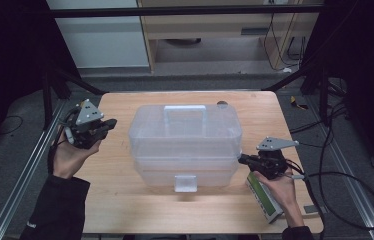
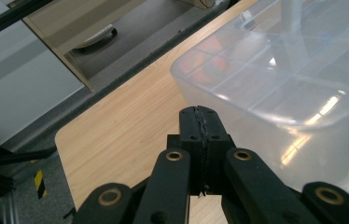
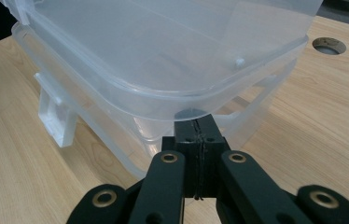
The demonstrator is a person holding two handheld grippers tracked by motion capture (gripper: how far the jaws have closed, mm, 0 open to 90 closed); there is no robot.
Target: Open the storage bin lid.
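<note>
A translucent plastic box [image 1: 185,145] with a lid, a top handle [image 1: 185,117] and a white front latch [image 1: 185,182] stands in the middle of the wooden table [image 1: 120,200]. My left gripper [image 1: 111,123] is held at the table's left edge, pointing at the box's left end, jaws shut and empty. In the left gripper view its tips [image 2: 199,112] are just short of the box [image 2: 280,88], where red shapes [image 2: 205,60] show through the wall. My right gripper [image 1: 241,159] is shut, with its tips [image 3: 195,125] right under the lid rim of the box [image 3: 163,46].
A green-and-white device [image 1: 265,197] lies under the right hand near the table's front right corner. A round hole [image 1: 222,104] is in the tabletop behind the box. Cables [image 1: 345,190] trail on the floor at the right. A metal frame surrounds the table.
</note>
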